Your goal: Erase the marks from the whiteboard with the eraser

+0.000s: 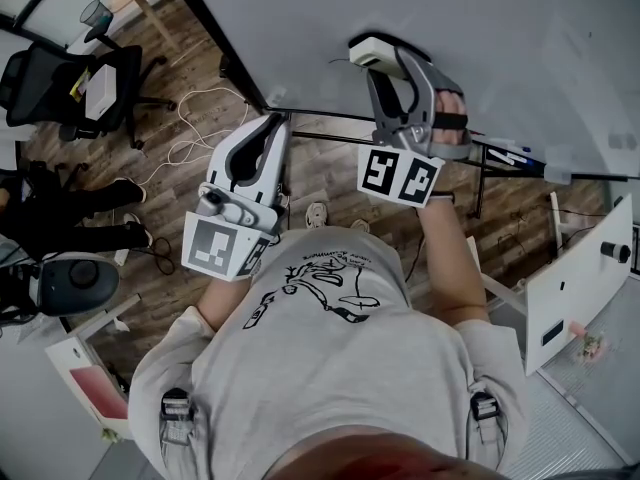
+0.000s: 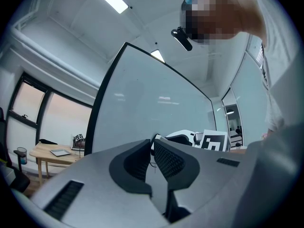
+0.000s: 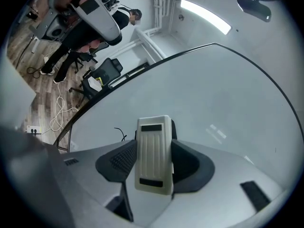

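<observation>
The whiteboard (image 1: 450, 38) fills the top of the head view, its black frame running diagonally at the left. My right gripper (image 1: 388, 60) is shut on the white ribbed eraser (image 1: 372, 52), which is held against the board near its lower edge. In the right gripper view the eraser (image 3: 153, 153) stands upright between the jaws, and a small black mark (image 3: 119, 133) shows on the whiteboard (image 3: 213, 94) just left of it. My left gripper (image 1: 270, 123) hangs lower, by the board's bottom left corner. Its jaws (image 2: 153, 145) are shut with nothing between them.
A black office chair (image 1: 75, 78) and white cables (image 1: 200, 128) are on the wooden floor at the left. Markers (image 1: 510, 153) lie on the board's tray at the right. A white cabinet (image 1: 575, 278) stands at the right. A wooden table (image 2: 52, 153) is beyond the board's left edge.
</observation>
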### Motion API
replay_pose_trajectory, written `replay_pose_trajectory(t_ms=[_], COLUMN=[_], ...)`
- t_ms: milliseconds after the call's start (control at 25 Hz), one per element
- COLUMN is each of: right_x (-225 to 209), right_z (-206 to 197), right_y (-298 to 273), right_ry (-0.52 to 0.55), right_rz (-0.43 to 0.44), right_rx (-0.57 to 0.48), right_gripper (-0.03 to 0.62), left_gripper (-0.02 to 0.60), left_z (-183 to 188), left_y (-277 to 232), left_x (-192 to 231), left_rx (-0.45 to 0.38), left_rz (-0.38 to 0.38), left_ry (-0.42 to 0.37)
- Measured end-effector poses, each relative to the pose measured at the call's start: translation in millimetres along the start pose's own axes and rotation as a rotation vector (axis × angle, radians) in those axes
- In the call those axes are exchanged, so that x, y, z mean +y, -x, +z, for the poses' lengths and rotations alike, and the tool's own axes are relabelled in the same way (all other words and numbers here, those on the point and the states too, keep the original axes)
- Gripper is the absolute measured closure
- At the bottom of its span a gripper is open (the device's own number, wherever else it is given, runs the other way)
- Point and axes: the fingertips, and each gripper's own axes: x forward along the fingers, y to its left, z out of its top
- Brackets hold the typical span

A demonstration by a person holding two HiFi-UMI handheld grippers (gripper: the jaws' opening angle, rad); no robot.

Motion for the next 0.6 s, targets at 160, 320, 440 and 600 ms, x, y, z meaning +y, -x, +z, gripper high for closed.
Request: replay_pose_trajectory(t_ms=[160, 320, 440, 600], right_x=[3, 6, 8, 17], right_z=[-1, -1, 0, 0], right_y=[-1, -2, -3, -5], right_ry=[0.000, -0.002, -0.005, -0.006], right_rz=[0.002, 0.006, 0.009, 0.024], right_rx=[-0.003, -0.004, -0.005, -0.004], right_gripper=[0.356, 0.356, 0.356, 0.356], left_gripper=[0.543, 0.543, 0.543, 0.543], left_z=[1, 1, 1, 1], left_y=[-1, -3, -3, -2], left_x=[0, -1, 0, 0], left_rx=[-0.004, -0.003, -0.001, -0.004], left_rz=[0.001, 0.002, 0.003, 0.003], left_ry=[0.000, 0.000, 0.000, -0.001])
